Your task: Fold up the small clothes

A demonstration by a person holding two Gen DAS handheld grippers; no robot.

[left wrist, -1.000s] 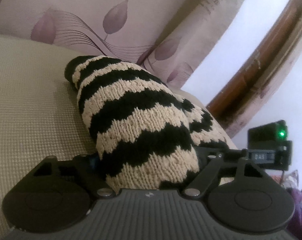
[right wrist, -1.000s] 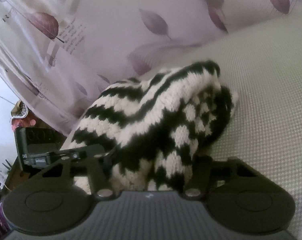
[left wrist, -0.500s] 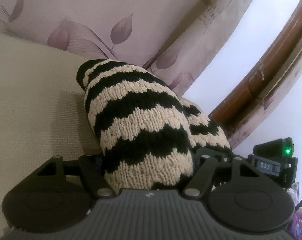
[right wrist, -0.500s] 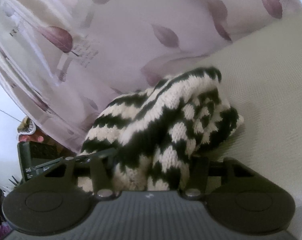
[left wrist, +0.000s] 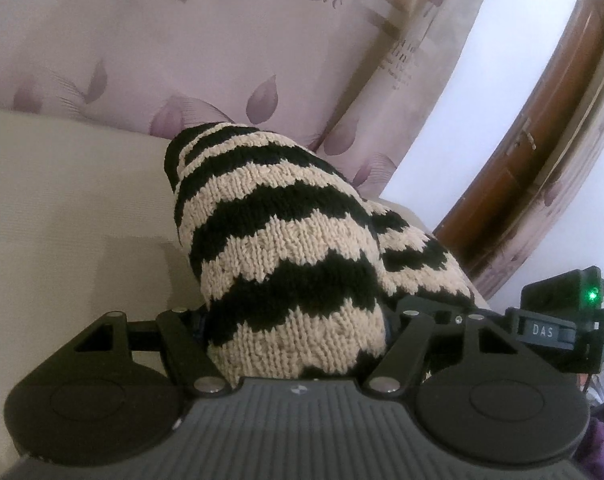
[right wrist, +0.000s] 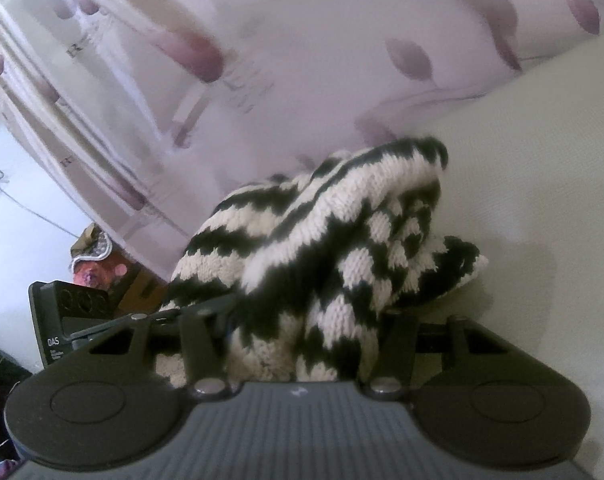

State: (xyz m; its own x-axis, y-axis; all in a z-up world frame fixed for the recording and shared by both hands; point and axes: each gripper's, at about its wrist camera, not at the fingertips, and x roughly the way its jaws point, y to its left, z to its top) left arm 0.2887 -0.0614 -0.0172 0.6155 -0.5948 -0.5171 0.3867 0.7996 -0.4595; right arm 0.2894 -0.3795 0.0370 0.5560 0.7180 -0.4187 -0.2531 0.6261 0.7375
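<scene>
Striped knit garment, chunky, bunched, pinched in both half-open jaws over cream textured cushion

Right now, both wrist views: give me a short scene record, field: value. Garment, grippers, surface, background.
garment: black and cream striped knit piece, bunched, draped over both grippers
left gripper: shut on the knit, fabric filling the gap between the fingers
right gripper: shut on the knit, a checkered fold hanging to its right
surface: beige textured cover, under the knit
background: pale purple leaf-print curtain; brown wooden frame at right in the left view
fold state: not yet flat or folded
</scene>
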